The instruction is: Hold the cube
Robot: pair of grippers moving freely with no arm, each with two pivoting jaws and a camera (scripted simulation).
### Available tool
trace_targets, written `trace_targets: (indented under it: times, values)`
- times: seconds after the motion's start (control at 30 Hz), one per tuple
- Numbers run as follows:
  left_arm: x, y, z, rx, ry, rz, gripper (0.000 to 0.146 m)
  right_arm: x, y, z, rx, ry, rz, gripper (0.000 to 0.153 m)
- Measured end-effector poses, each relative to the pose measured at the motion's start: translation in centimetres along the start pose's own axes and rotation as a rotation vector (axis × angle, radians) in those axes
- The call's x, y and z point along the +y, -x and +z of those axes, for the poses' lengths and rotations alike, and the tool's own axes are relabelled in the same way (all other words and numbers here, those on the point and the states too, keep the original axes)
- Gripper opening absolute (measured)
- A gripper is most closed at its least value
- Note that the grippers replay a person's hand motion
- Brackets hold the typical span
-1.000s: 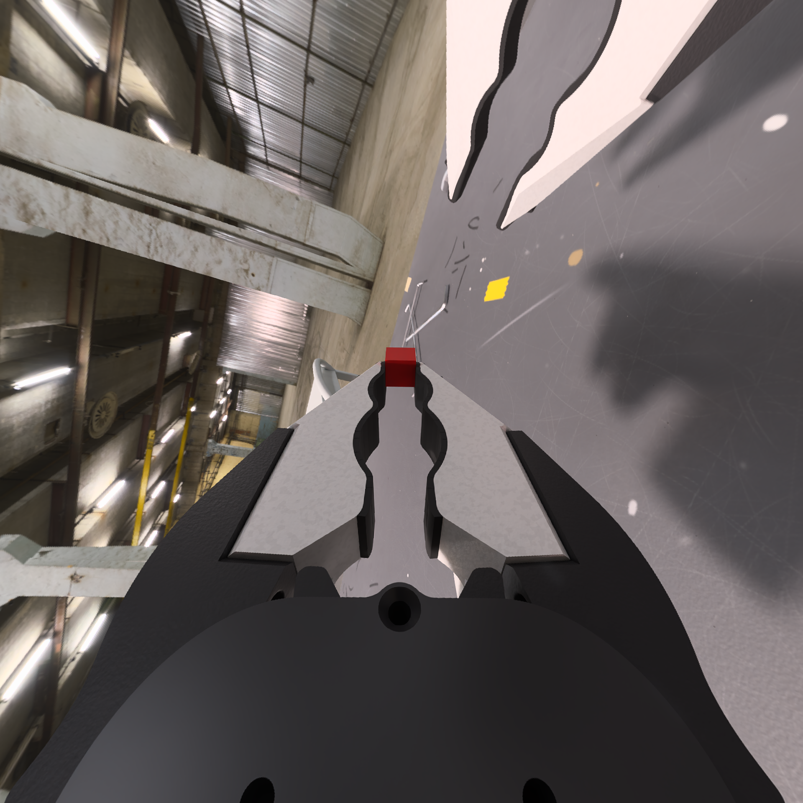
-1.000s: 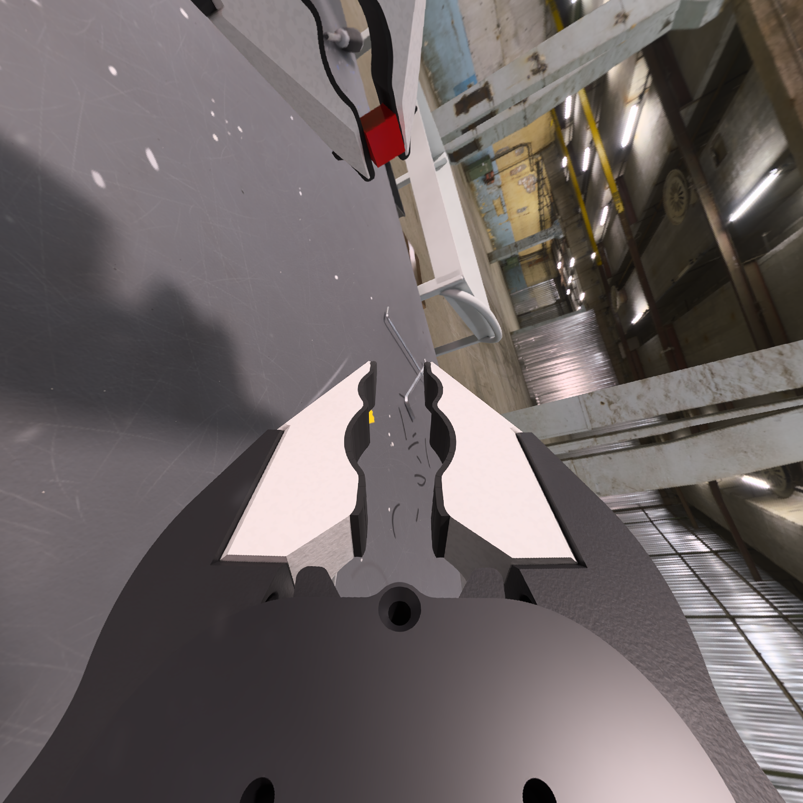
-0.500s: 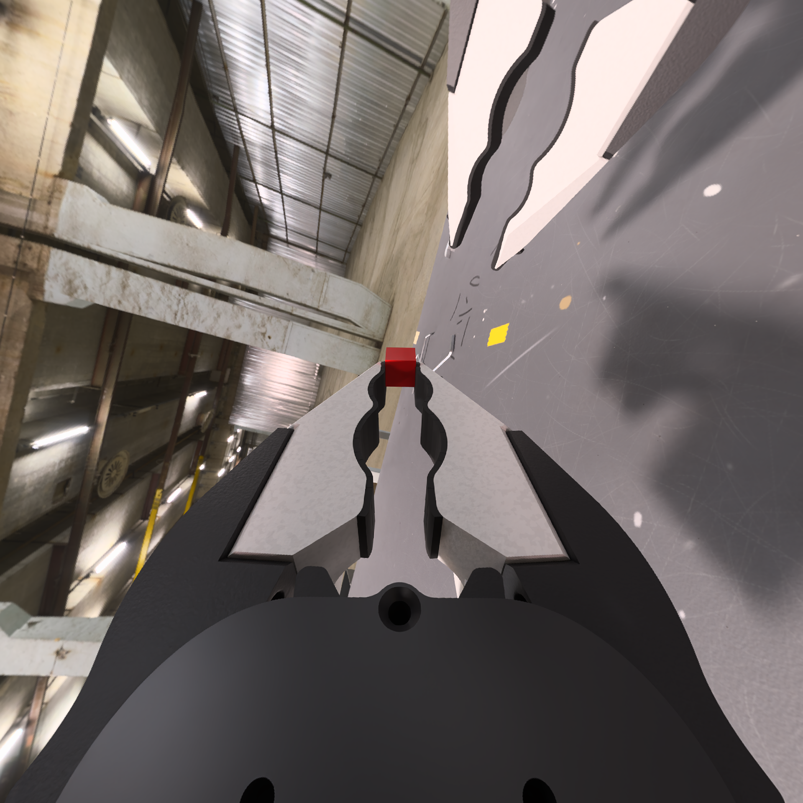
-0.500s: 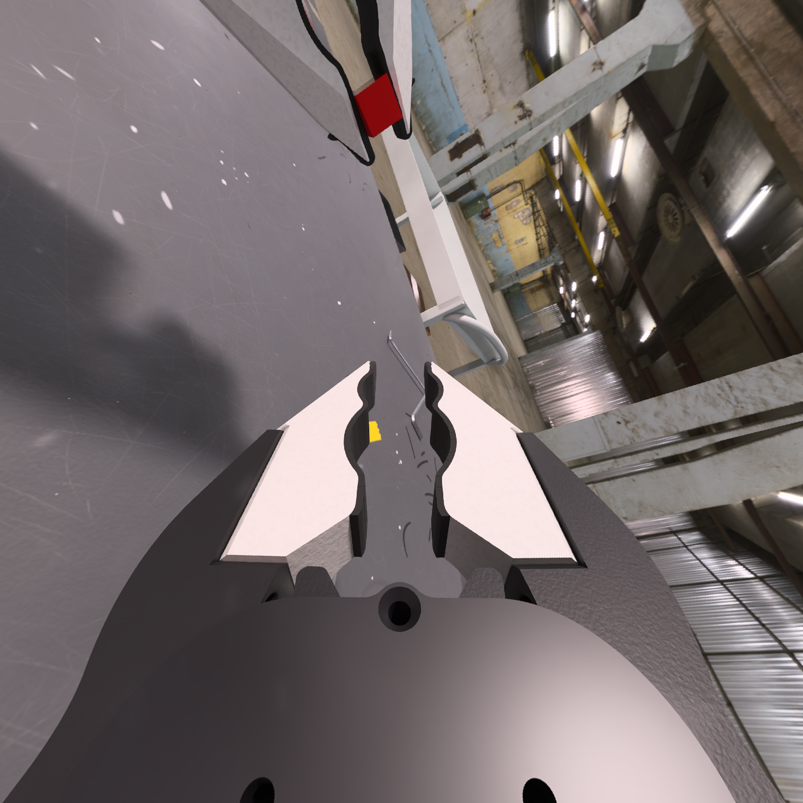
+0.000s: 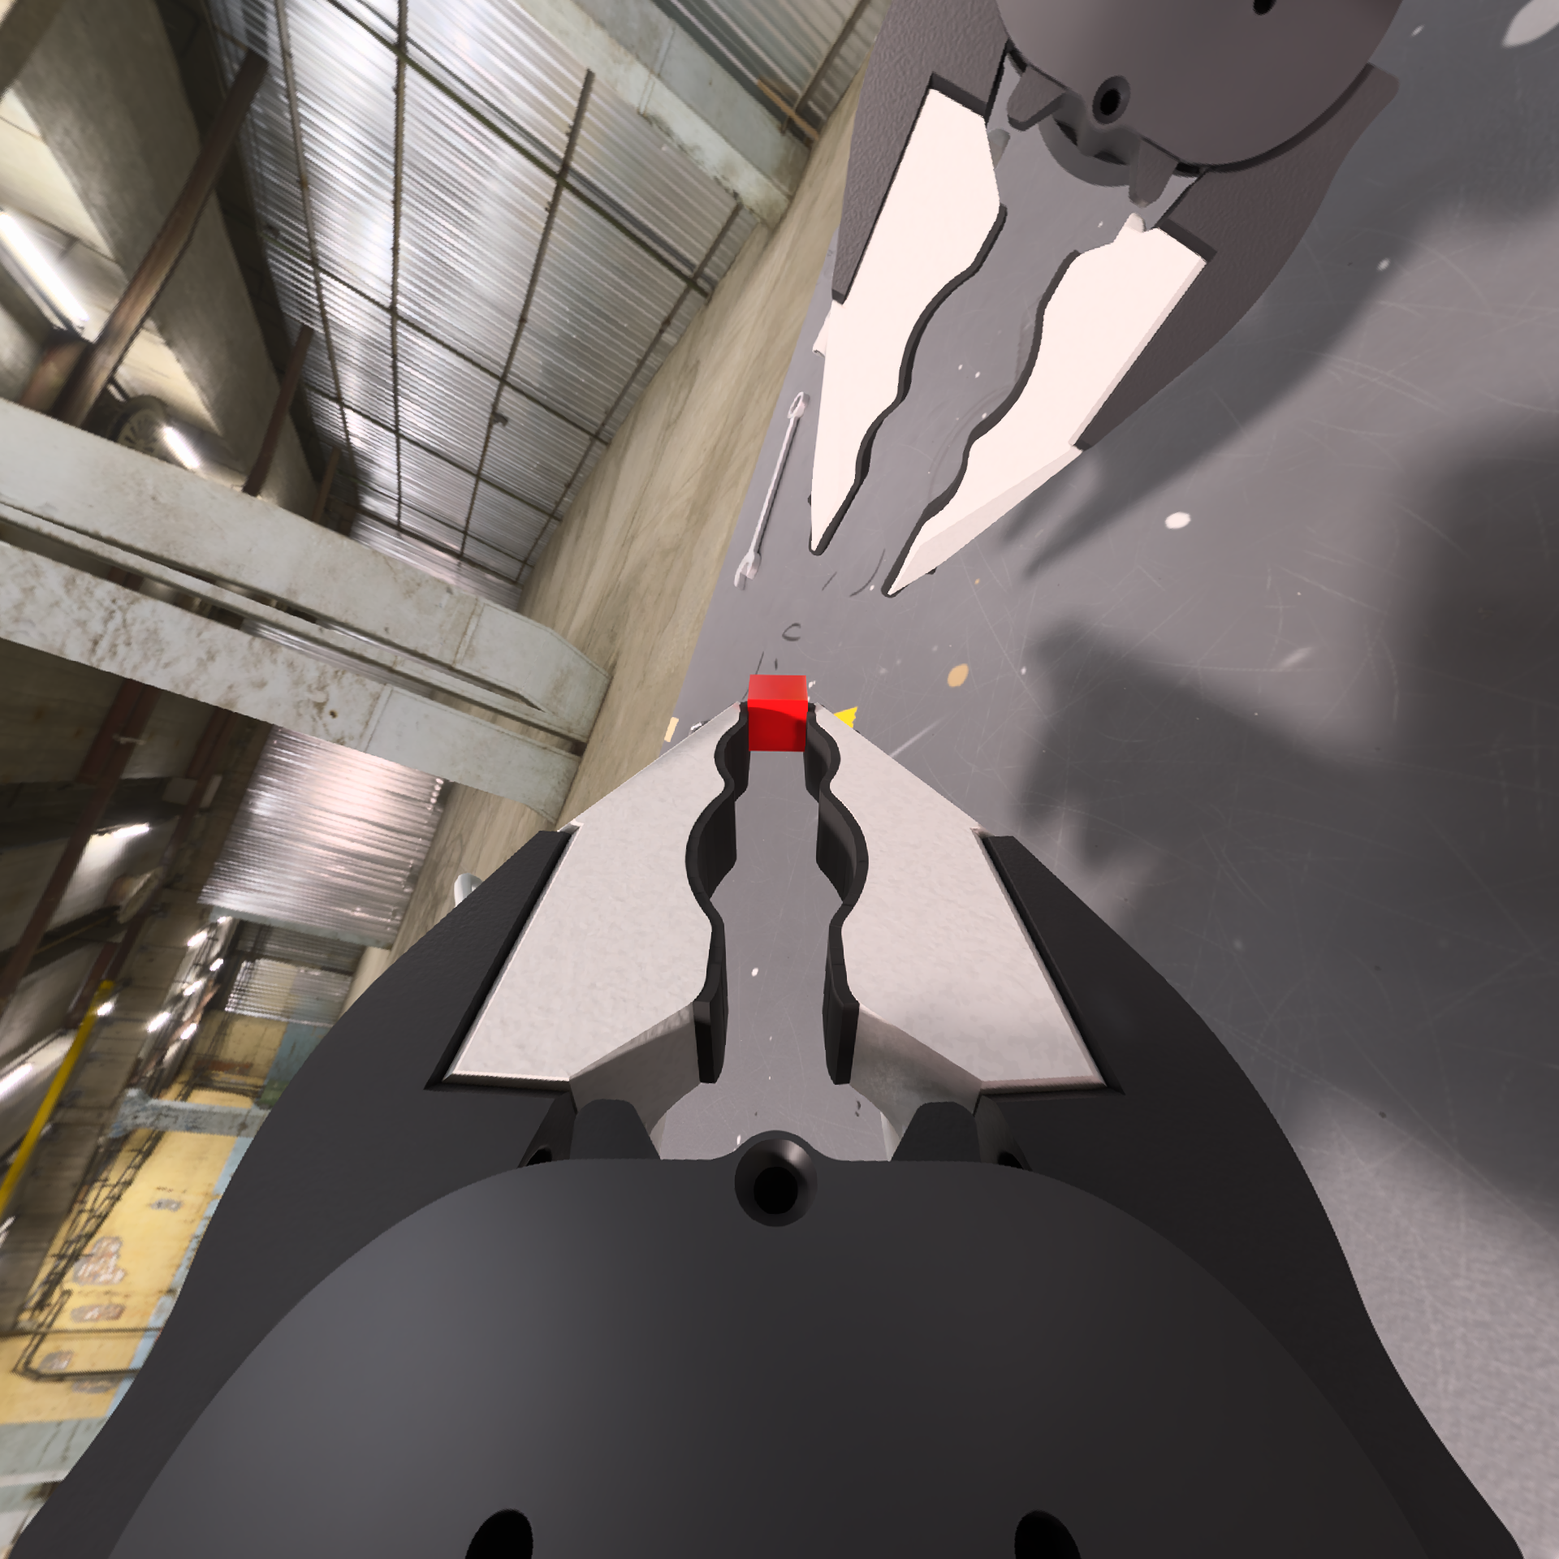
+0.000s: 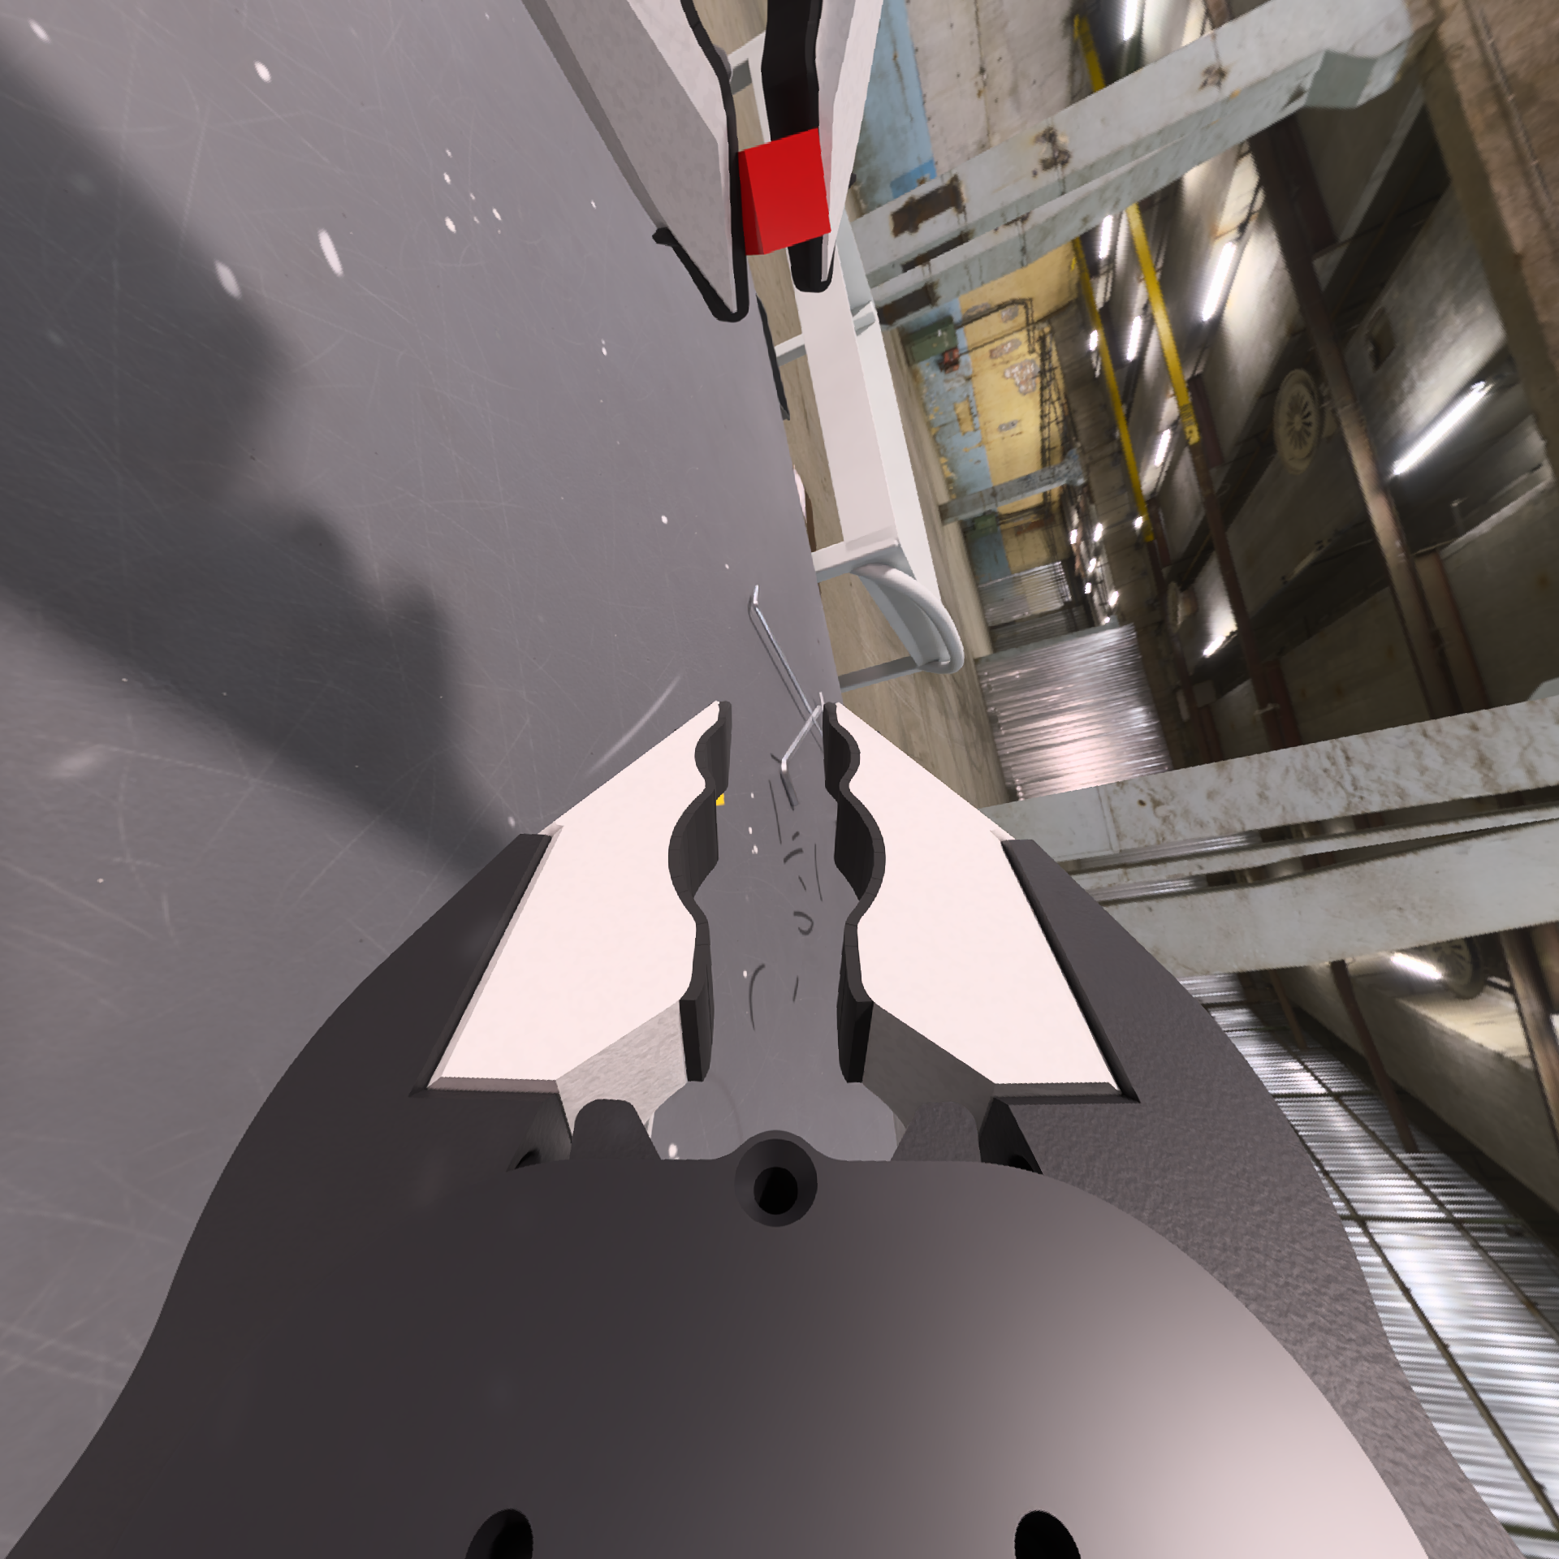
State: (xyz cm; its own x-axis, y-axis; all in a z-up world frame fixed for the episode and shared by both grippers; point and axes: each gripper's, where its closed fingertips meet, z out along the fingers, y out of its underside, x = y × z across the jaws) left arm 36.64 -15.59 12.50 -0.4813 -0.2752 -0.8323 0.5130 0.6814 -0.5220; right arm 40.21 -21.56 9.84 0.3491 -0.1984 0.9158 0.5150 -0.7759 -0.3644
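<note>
A small red cube is pinched between the tips of my left gripper, held above the grey table. The cube also shows in the right wrist view at the top, between the left gripper's fingertips. My right gripper is open and empty, its jaws a small gap apart over the table. In the left wrist view the right gripper points toward the cube from the far side, a short way off.
The grey scratched table carries a spanner, a yellow scrap and hex keys. The table's edge and a white frame lie to the right in the right wrist view, with a warehouse hall beyond.
The two grippers have come closer together: the right gripper shows larger in the left view and the cube larger in the right view. The cube stays gripped. The right jaws keep the same gap.
</note>
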Motion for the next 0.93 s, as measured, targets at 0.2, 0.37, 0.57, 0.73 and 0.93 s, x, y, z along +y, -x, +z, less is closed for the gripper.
trace_targets:
  times: [0.2,0.37,0.57,0.73,0.93]
  values:
    - [0.1,-0.2,0.0,0.004,-0.004,-0.003,0.011,0.2,0.3,0.1,-0.011,0.044,-0.008,0.021]
    - [0.0,-0.9,0.2,0.043,-0.014,-0.031,0.011,0.5,0.7,-0.1,-0.040,0.076,-0.036,0.021]
    - [0.3,-1.4,0.5,0.063,-0.004,-0.043,0.011,1.0,1.3,0.4,-0.074,0.144,-0.026,0.021]
    - [0.5,-1.7,0.6,0.072,0.020,-0.014,0.011,1.2,1.6,0.6,-0.085,0.174,-0.067,0.021]
    - [0.5,-2.2,0.9,0.097,0.030,0.002,0.011,1.7,2.1,0.8,-0.116,0.198,-0.097,0.021]
